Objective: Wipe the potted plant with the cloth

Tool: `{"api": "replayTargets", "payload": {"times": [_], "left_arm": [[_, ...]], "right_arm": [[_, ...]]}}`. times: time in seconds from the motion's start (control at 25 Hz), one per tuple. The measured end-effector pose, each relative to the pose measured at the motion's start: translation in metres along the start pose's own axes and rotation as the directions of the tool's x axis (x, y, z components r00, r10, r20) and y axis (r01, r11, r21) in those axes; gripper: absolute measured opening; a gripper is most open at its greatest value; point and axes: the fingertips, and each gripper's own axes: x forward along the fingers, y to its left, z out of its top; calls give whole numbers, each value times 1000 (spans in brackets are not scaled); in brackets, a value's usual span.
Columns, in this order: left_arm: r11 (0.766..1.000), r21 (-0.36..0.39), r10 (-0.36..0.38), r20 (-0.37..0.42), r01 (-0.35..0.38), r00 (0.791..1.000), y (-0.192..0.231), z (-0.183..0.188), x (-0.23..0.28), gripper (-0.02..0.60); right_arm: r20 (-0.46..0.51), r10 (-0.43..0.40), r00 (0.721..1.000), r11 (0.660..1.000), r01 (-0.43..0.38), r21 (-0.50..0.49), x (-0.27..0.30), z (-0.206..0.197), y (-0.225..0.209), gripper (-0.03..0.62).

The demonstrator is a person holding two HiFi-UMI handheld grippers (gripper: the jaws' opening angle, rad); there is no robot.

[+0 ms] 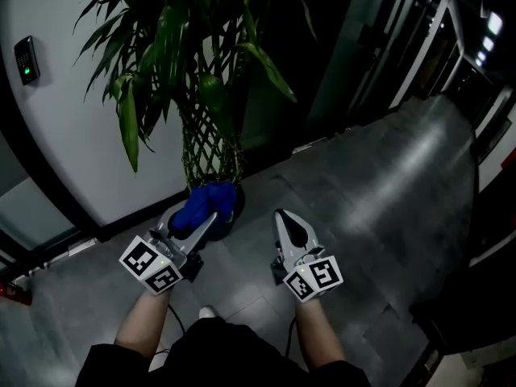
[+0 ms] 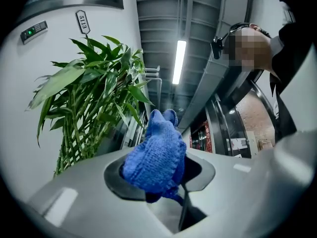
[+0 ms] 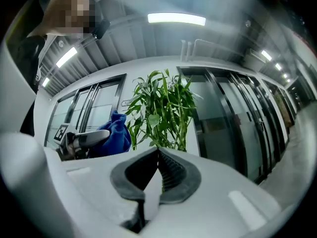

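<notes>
Cloth (image 1: 206, 199) sits clamped in the left gripper (image 1: 200, 216), with the plant (image 1: 192, 71) at 12 o'clock. The right gripper (image 1: 281, 216), at 3 o'clock, is closed and empty.

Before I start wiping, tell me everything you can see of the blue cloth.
The blue cloth looks knitted and soft, bunched into a lump with two rounded tips sticking up. The left gripper is shut on its lower part, and most of it bulges beyond the jaws. It is held low, near the base of the potted plant; in the left gripper view no leaf touches it.
</notes>
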Motion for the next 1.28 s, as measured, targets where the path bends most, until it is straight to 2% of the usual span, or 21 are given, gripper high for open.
{"api": "replayTargets", "payload": {"times": [0.16, 0.32, 0.52, 0.72, 0.88, 1.0, 1.12, 1.2, 1.28], "left_arm": [[999, 41, 35, 35, -36, 999, 19, 16, 10, 154], [995, 87, 35, 64, -40, 997, 26, 35, 21, 155], [990, 134, 40, 78, -51, 996, 48, 58, 24, 153], [976, 189, 92, 101, -110, 991, 69, 72, 29, 153], [938, 306, 130, 117, -160, 985, 73, 88, 41, 153], [913, 353, 184, 92, -205, 979, 84, 94, 65, 153], [858, 440, 252, 92, -266, 963, 79, 110, 85, 153], [813, 481, 312, 117, -329, 943, 78, 125, 92, 153], [783, 485, 365, 149, -390, 919, 83, 144, 102, 153]], "right_arm": [[1, 72, 997, 996, -71, -48, 19, 13, 4, 3], [13, 74, 997, 995, -73, -64, 50, 23, -8, 3], [-21, 138, 990, 988, -139, -72, 112, 3, 3, 3], [-31, 221, 975, 974, -222, -44, 150, -12, 14, 3], [-5, 282, 959, 959, -282, -32, 178, -15, 0, 3], [0, 353, 935, 935, -353, -19, 209, -14, -13, 3], [-1, 457, 889, 889, -457, -25, 237, -5, -16, 3], [12, 511, 859, 859, -511, -20, 247, 1, -16, 3], [42, 557, 830, 831, -557, -11, 258, 11, -14, 3]]}}
